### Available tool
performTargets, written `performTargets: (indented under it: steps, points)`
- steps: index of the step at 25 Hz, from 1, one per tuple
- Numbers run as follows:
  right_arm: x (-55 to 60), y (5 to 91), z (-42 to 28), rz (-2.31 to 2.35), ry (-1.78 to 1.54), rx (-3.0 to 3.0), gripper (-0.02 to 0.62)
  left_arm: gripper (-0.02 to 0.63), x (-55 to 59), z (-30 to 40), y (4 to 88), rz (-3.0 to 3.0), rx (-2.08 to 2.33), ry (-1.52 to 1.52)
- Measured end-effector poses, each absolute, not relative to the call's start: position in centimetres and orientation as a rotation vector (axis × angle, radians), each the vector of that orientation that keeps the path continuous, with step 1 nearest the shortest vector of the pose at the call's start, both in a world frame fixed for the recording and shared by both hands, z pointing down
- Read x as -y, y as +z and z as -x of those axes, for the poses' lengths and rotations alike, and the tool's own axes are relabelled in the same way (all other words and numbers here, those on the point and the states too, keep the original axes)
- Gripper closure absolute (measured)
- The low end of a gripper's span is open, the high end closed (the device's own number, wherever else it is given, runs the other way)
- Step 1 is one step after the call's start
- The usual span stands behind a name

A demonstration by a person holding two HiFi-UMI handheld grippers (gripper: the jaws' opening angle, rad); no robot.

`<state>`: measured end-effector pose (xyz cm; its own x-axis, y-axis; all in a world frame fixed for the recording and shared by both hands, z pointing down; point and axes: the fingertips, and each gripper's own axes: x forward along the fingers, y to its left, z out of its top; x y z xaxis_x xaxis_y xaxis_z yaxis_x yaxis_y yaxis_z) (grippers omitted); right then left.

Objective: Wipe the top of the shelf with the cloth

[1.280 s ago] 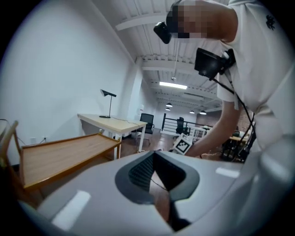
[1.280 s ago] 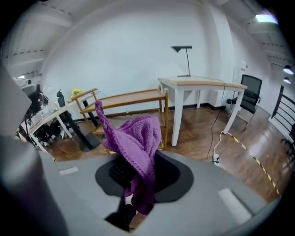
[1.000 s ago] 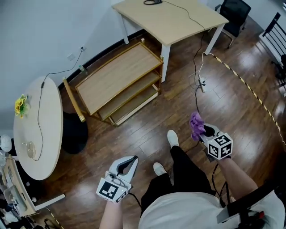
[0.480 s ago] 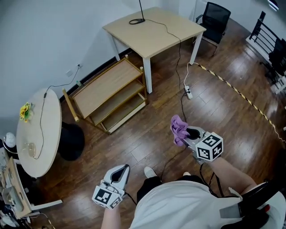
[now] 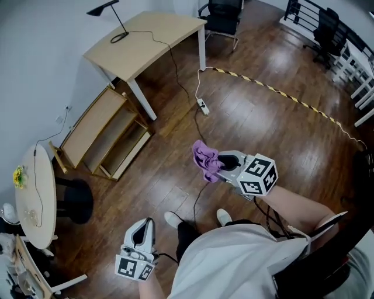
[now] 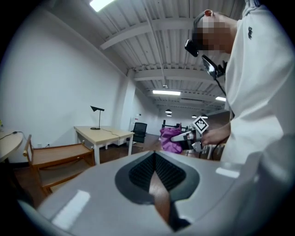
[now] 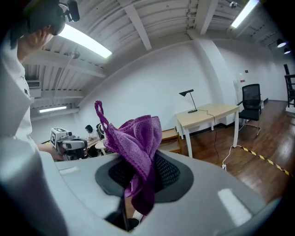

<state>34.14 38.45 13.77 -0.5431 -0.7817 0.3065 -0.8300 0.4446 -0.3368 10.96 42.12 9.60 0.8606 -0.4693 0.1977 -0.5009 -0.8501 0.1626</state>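
The purple cloth [image 5: 205, 160] is bunched in my right gripper [image 5: 221, 163], whose jaws are shut on it; it fills the middle of the right gripper view as the cloth [image 7: 136, 147]. The wooden three-tier shelf [image 5: 93, 131] stands by the wall at the far left, well away from both grippers, and shows as the shelf [image 6: 57, 154] at the left of the left gripper view. My left gripper [image 5: 141, 233] hangs low near the person's feet, jaws shut and holding nothing [image 6: 156, 177].
A pale wooden desk [image 5: 140, 44] with a black lamp [image 5: 108, 13] stands beside the shelf. A power strip [image 5: 203, 106] and cables lie on the dark wood floor. A round white table [image 5: 32, 193] sits at the left; black chairs [image 5: 222, 17] stand behind.
The view has swung right, so the shelf and desk have slid toward the upper left. My right gripper with the cloth has shifted left toward the centre of the view.
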Motion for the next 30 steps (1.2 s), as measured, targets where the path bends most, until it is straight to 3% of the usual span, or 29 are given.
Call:
performTargets:
  steps: [8, 30]
  points:
    - [-45.3, 10.6, -39.1, -1.451, 0.608, 2.627, 0.494, 0.586, -47.9, -17.5, 7.7, -2.854, 0.669, 0.244]
    - [-50.0, 9.3, -39.4, -1.449, 0.533, 2.669, 0.494, 0.586, -51.8, -19.8, 6.3, -2.898, 0.665, 0.216]
